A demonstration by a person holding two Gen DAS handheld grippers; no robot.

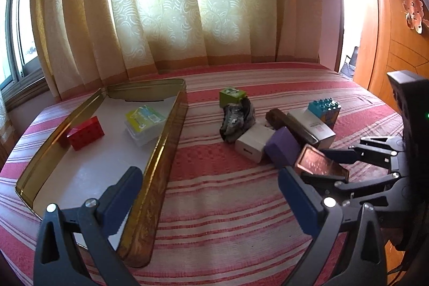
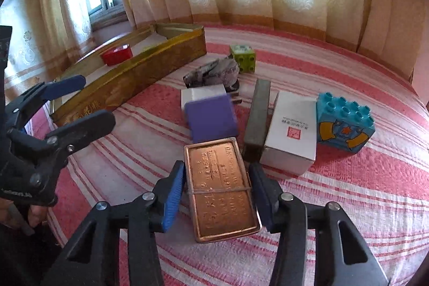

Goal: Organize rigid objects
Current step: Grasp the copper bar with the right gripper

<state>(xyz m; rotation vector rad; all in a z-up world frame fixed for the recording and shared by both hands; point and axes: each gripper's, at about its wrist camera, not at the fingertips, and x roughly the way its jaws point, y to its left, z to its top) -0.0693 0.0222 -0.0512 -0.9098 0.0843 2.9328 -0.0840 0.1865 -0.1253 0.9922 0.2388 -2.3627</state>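
Note:
A flat copper tin with a rubber band across it lies on the striped bed. My right gripper is shut on it, a blue pad against each long side. That tin sits at the near end of a cluster: purple block, white charger, dark bar, white box, blue brick, green brick. My left gripper stands open and holds nothing, beside the gold tray. In the tray lie a red brick and a clear labelled box.
A crumpled grey cloth-like lump lies between the green brick and the charger. Curtains and a window run along the bed's far side. A wooden door stands at the right. A hand holds the left gripper's handle.

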